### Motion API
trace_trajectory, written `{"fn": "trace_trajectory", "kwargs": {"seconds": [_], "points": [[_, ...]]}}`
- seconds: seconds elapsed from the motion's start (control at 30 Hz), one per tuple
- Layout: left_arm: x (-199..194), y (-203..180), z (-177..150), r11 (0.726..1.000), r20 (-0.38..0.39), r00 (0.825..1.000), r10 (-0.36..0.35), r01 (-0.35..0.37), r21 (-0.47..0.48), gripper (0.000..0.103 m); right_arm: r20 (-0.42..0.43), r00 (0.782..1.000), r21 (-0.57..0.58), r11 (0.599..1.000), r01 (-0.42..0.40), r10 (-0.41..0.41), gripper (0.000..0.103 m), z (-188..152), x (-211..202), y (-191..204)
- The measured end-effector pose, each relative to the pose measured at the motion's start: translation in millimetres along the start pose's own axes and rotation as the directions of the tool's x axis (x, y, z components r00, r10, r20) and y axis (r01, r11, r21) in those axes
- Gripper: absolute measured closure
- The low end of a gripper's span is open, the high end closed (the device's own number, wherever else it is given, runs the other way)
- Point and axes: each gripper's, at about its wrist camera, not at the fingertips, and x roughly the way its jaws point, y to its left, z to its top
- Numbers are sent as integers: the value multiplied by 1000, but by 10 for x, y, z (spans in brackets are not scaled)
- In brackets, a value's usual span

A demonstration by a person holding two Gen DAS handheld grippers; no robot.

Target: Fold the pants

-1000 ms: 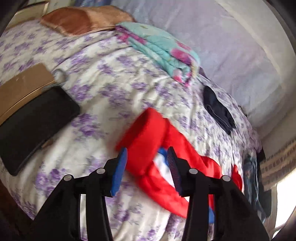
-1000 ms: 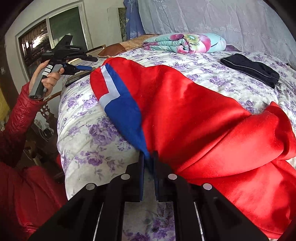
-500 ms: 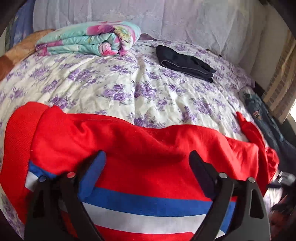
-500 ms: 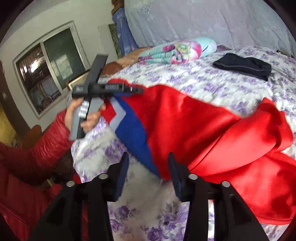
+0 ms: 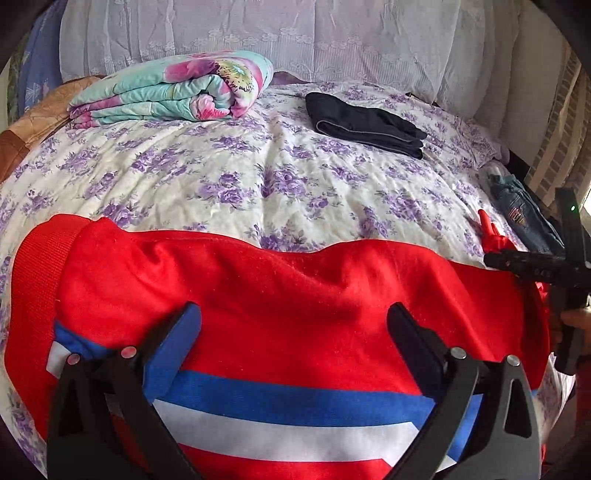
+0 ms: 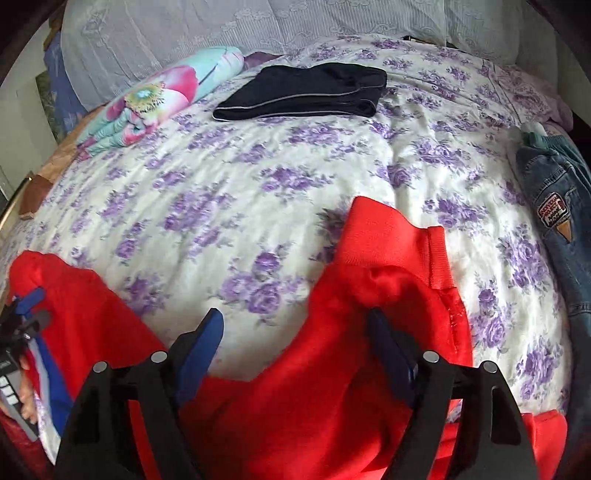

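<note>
One pair of red pants (image 5: 280, 295) lies across the lower half of the left wrist view, on a bedspread (image 5: 258, 177) printed with purple flowers. A blue stripe and a white stripe run along the pants' near side at the bottom of the frame, and a ribbed red band closes the far left end.

The left gripper (image 5: 293, 334) hovers over the red cloth with its jaws spread wide — nothing is pinched between them. The right gripper (image 6: 295, 343) has just been opening its jaws; they stand apart over a bunched fold of the pants (image 6: 332, 369) and a patch of bare bedspread, and the pads press on nothing.

Four cloth items lie on the bed: the red pants, one folded dark garment (image 5: 364, 123) in the upper middle, one folded floral quilt (image 5: 173, 88) in the upper left, and one pair of jeans (image 6: 557, 218) at the right edge.

A broad band of bare bedspread runs between the pants' far edge and the dark garment. In the right wrist view the pants' ribbed cuff (image 6: 437, 254) lies on the spread near the jeans but apart from them. White lace fabric (image 5: 295, 33) closes the top of the frame.
</note>
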Motion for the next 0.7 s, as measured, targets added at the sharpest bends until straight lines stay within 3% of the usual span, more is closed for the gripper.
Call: {"fn": "trace_trajectory", "kwargs": {"seconds": [0.1,0.17,0.23,0.4,0.5,0.57,0.6,0.63,0.7], "points": [[-10,31,5,999,8,1000,-27,27,-18,5,54,998,-19,1000,19,-18,48,-91,-50,-57],[-19,56,10,998,14,999,-45,46,-30,5,83,997,-20,1000,4,-3,77,-109,-106,-97],[-29,80,10,997,18,998,-62,63,-43,5,120,992,9,999,-48,46,89,-128,-208,-171],[-31,82,11,997,19,997,-68,69,-47,5,288,950,139,976,-167,122,91,-411,-838,-512],[-34,82,11,996,21,997,-71,72,-50,5,361,927,272,940,-208,100,91,-826,-1236,-947],[-40,76,7,996,24,997,-68,69,-49,5,345,937,353,919,-176,47,89,-1141,-1354,-1199],[-41,72,5,997,24,998,-66,67,-47,5,297,954,387,909,-152,34,84,-1291,-1331,-1303],[-40,68,3,997,24,998,-63,65,-46,5,257,966,424,896,-134,23,70,-1417,-1304,-1389],[-36,66,5,997,23,998,-61,62,-45,5,254,967,481,869,-119,-8,68,-1609,-1344,-1495]]}}
